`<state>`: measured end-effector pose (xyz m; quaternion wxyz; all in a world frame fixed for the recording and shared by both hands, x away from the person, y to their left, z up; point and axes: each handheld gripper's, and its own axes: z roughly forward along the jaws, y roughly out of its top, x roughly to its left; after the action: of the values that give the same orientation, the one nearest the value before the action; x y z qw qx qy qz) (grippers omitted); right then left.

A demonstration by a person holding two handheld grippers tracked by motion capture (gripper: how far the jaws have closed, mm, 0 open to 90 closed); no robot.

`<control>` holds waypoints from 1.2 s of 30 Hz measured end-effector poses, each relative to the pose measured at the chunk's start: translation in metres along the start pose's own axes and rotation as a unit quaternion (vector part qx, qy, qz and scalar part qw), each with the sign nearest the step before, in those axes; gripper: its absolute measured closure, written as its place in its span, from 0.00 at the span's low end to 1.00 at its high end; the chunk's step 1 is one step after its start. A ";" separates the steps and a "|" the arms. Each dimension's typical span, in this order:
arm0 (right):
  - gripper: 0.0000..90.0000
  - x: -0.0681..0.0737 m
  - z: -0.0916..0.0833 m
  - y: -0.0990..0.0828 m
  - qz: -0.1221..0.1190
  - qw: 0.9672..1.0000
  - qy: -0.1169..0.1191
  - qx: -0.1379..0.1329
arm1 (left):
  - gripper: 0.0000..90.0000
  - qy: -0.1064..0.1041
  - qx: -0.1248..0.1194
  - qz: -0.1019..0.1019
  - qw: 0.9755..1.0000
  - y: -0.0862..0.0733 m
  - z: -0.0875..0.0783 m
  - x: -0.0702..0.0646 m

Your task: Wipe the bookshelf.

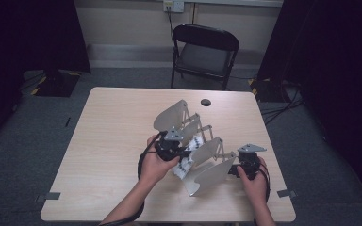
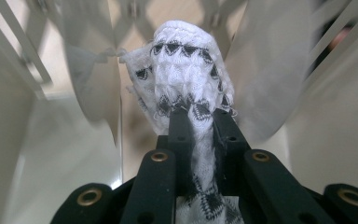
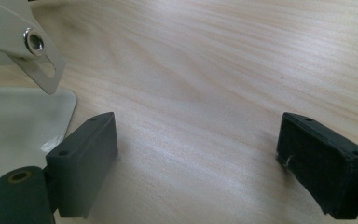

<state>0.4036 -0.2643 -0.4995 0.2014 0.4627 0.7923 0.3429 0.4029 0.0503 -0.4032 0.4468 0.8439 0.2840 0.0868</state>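
Note:
A white metal folding rack [image 1: 202, 146] with several upright panels stands on the wooden table [image 1: 113, 141]. A white cloth with black pattern [image 1: 188, 157] lies between its panels. My left gripper [image 1: 181, 153] is shut on that cloth [image 2: 186, 70], which bunches up beyond the two black fingers [image 2: 179, 123] between blurred rack panels [image 2: 270, 70]. My right gripper [image 1: 238, 170] rests at the rack's near right end, open, jaws wide apart over bare wood [image 3: 196, 135], with a rack panel [image 3: 14, 126] and a slotted link [image 3: 39, 53] at its left.
A black folding chair [image 1: 205, 54] stands beyond the table's far edge. A small dark round hole [image 1: 206, 102] sits near the table's far side. Tape marks [image 1: 52, 195] flank the near corners. The table's left half is bare wood.

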 end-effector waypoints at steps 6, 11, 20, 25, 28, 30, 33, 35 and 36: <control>0.13 0.000 0.000 0.000 0.000 1.000 0.000 0.000 | 0.89 -0.010 -0.017 0.021 1.000 0.023 -0.007 -0.009; 0.13 0.000 0.000 0.000 0.000 1.000 0.000 0.000 | 0.89 -0.022 -0.001 0.003 1.000 0.010 0.005 -0.004; 0.13 0.000 0.000 0.000 0.000 1.000 0.000 0.000 | 0.89 -0.033 0.011 -0.018 0.999 -0.015 0.029 -0.001; 0.13 0.000 0.000 0.000 0.000 1.000 0.000 0.000 | 0.89 -0.033 0.021 -0.023 0.999 -0.028 0.040 -0.002; 0.13 0.000 0.000 0.000 0.000 1.000 0.000 0.000 | 0.89 -0.031 0.032 -0.021 0.999 -0.036 0.045 -0.003; 0.13 0.000 0.000 0.000 0.000 1.000 0.000 0.000 | 0.89 -0.031 0.036 -0.023 0.999 -0.042 0.047 -0.004; 0.13 0.000 0.000 0.000 0.000 1.000 0.000 0.000 | 0.89 -0.033 0.038 -0.026 0.998 -0.049 0.046 -0.003; 0.13 0.000 0.000 0.000 0.000 1.000 0.000 0.000 | 0.89 -0.034 0.042 -0.024 0.998 -0.052 0.045 -0.003; 0.13 0.000 0.000 0.000 0.000 1.000 0.000 0.000 | 0.88 -0.034 0.041 -0.026 0.998 -0.054 0.045 -0.003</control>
<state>0.4036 -0.2643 -0.4995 0.2012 0.4629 0.7922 0.3429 0.3963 0.0406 -0.4723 0.4233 0.8564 0.2935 0.0346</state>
